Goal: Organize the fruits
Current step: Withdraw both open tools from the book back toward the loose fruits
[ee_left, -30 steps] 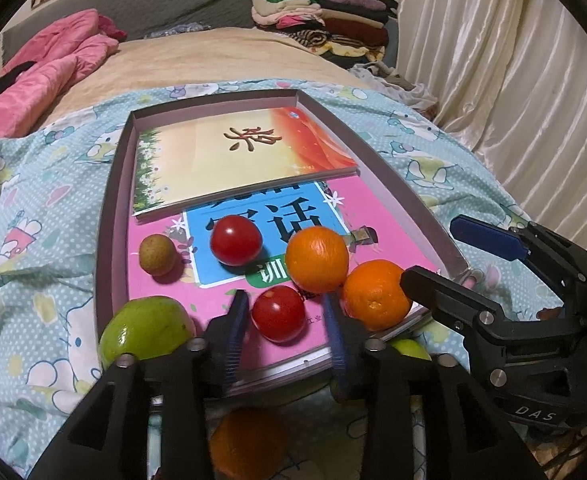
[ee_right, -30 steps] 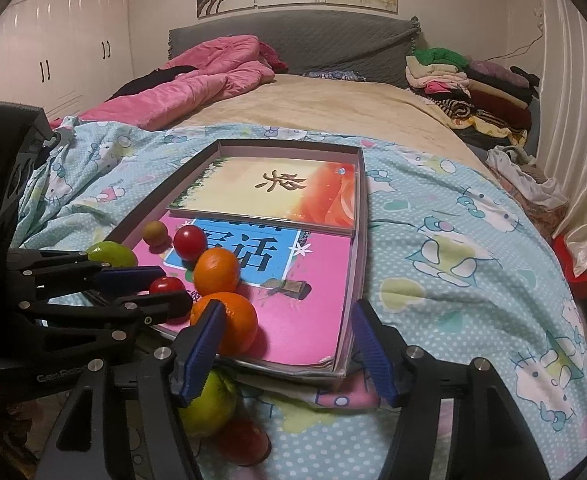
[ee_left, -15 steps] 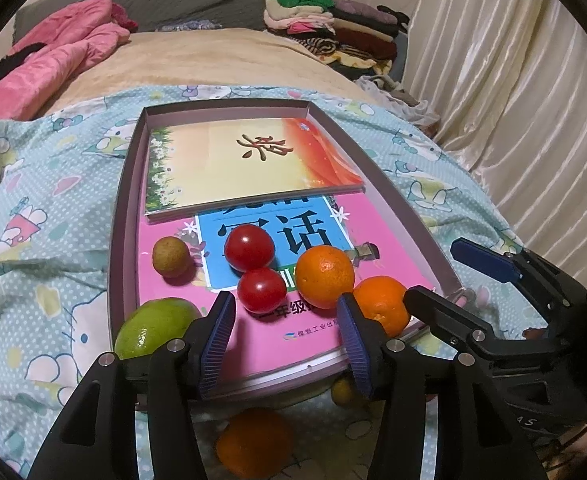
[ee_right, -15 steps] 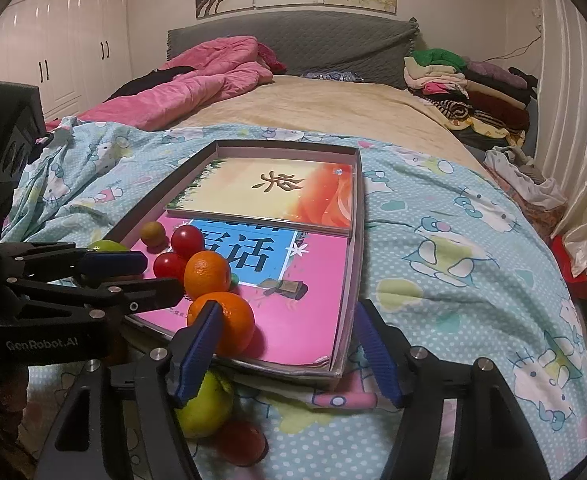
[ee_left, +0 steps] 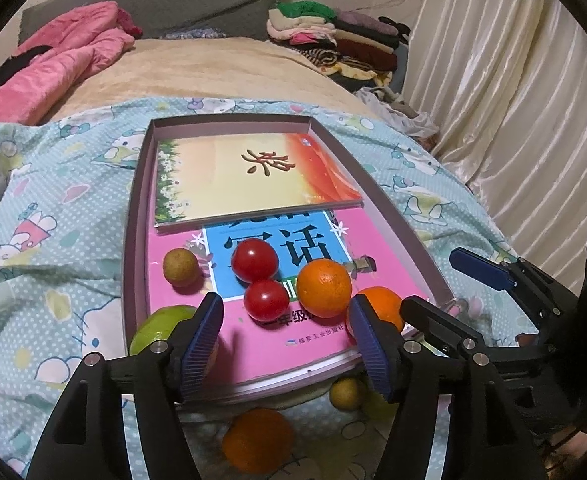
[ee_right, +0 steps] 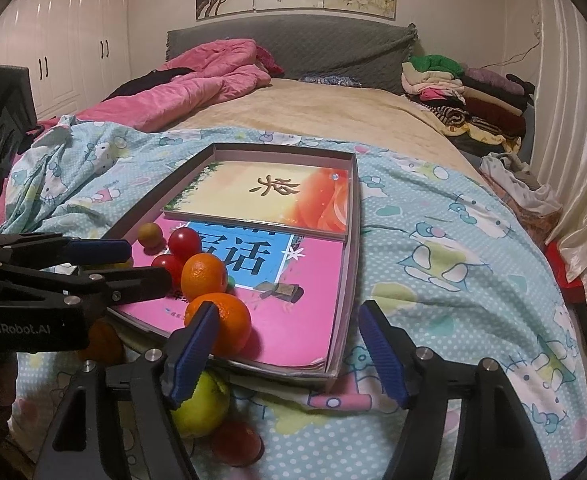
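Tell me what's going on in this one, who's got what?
A person holds a gripper in each hand over a shallow box of books on a bed. Fruit is being gathered onto the pink book: two tomatoes, two oranges and a small brown fruit sit there. The left gripper has just been opening and holds nothing; the right gripper is open and empty too. More fruit waits on the blanket below the box.

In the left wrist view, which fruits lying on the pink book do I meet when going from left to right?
Brown fruit → upper tomato → orange → second orange, partly behind a tool finger. The lower tomato overlaps the upper one, so I leave it out.
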Action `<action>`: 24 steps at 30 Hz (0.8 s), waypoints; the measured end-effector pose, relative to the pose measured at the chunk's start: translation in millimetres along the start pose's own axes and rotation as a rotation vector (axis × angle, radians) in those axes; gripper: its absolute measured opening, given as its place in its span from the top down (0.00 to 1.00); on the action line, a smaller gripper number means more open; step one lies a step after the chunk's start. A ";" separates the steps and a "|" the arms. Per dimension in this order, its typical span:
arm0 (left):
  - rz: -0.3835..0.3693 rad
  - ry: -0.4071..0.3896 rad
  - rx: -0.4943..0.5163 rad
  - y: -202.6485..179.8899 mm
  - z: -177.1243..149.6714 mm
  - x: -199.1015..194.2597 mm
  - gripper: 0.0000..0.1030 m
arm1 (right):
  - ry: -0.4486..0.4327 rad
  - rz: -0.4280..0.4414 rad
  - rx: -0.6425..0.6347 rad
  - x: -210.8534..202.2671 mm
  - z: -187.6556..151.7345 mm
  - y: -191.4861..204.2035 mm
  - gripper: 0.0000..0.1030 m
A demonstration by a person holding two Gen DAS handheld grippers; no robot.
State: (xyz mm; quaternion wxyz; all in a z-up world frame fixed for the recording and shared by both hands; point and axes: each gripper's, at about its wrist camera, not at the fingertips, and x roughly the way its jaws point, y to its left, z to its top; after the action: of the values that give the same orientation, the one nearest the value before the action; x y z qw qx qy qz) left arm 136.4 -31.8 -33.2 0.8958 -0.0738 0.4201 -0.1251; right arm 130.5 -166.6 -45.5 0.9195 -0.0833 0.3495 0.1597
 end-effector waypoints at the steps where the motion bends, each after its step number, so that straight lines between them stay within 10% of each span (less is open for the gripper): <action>1: 0.002 -0.002 0.000 0.0 -0.1 -0.8 0.33 | -0.004 0.001 0.002 -0.8 0.3 -0.3 0.30; 24: 0.044 -0.057 -0.066 17.8 2.4 -22.2 0.24 | -0.072 -0.004 0.028 -11.9 4.5 -3.8 0.15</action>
State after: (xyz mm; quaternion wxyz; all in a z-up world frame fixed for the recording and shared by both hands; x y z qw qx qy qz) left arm 127.4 -8.3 -19.6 0.9070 -0.0976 0.3999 -0.0893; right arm 126.2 -171.8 -34.0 0.9328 -0.0652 0.3182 0.1560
